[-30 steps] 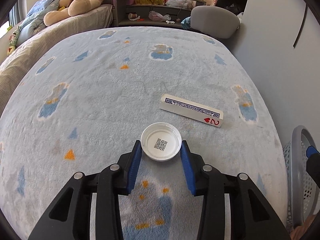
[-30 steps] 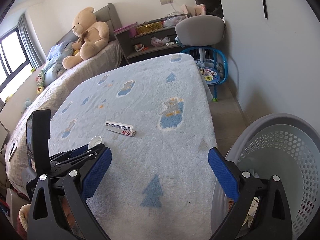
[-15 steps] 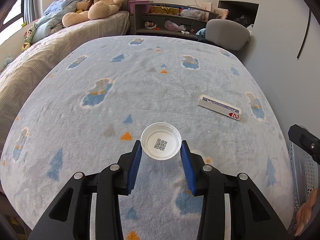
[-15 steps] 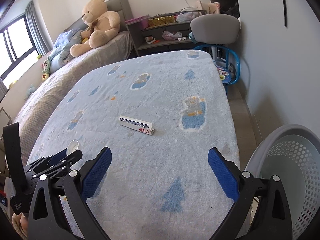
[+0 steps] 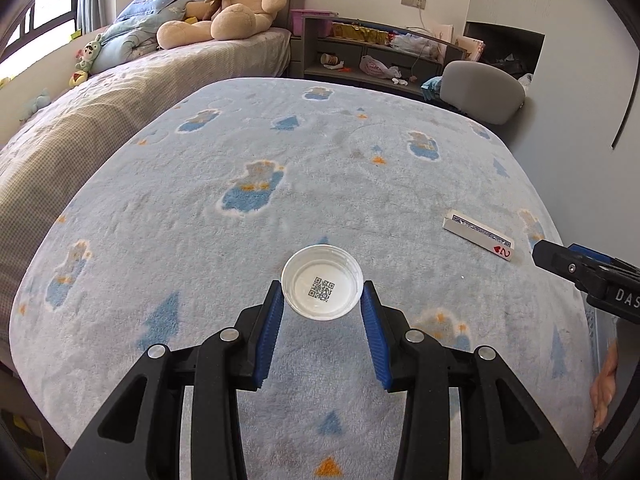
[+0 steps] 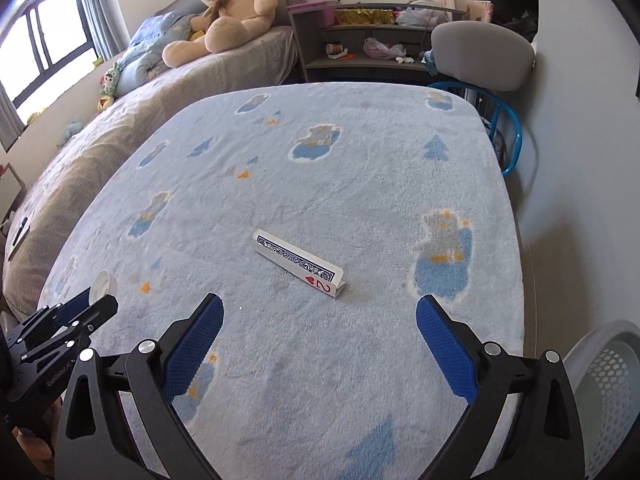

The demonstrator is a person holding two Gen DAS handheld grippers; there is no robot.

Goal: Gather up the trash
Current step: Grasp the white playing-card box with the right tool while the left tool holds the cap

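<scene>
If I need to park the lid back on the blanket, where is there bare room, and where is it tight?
Bare blanket runs ahead of the lid, held in the left gripper, toward the bed with the teddy bear. Tighter on the right: the folded playing card lies ahead of the open right gripper, near the edge above the basket.

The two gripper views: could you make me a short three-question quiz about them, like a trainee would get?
1. True or false: the left gripper is shut on the white lid.
2. Which card face shows on the folded card: A) ace of spades, B) two of hearts, C) king of clubs?
3. Fill in: the right gripper is ____.

Key: 1 true; 2 B; 3 open, empty, above the blanket.
</scene>
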